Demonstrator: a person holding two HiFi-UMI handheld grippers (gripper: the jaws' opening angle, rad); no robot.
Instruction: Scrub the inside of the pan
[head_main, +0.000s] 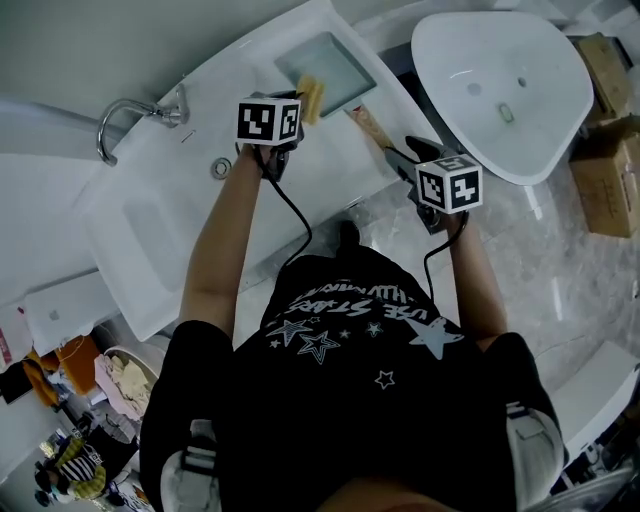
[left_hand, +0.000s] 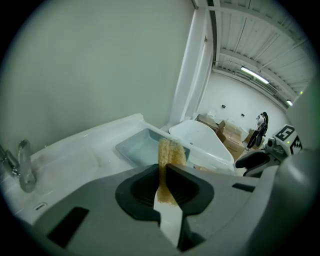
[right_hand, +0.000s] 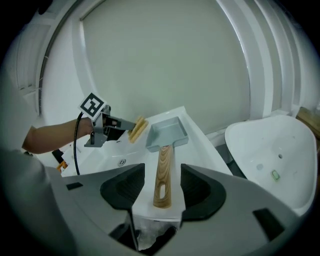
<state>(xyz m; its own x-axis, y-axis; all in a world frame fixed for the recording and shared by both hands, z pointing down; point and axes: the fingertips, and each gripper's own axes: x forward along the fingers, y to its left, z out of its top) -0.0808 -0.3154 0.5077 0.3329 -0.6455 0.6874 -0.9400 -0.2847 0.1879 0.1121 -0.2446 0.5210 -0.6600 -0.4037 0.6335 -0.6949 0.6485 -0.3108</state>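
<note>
A long white washbasin counter (head_main: 170, 200) runs across the left and far side of the scene, and a white tub (head_main: 480, 60) stands to its right. Cardboard boxes (head_main: 610, 170) sit at the far right.

On the right end of the counter lies the square grey pan (head_main: 335, 62), open side up. Its wooden handle (right_hand: 162, 175) points back toward the person.

The right gripper (right_hand: 162, 187) is at the near end of that handle. Its jaws stand wide apart, with the handle's end lying between them and a clear gap on each side, so the pads do not press on the wood.

The left gripper (left_hand: 164, 172) is held out over the counter just left of the pan, its jaws clamped on a yellow sponge (left_hand: 171, 152). The sponge stands on edge and sticks out past the fingertips, close to the pan's left rim; whether it touches the rim I cannot tell.

A chrome faucet (head_main: 130, 115) curves over the basin at the far left of the counter
</note>
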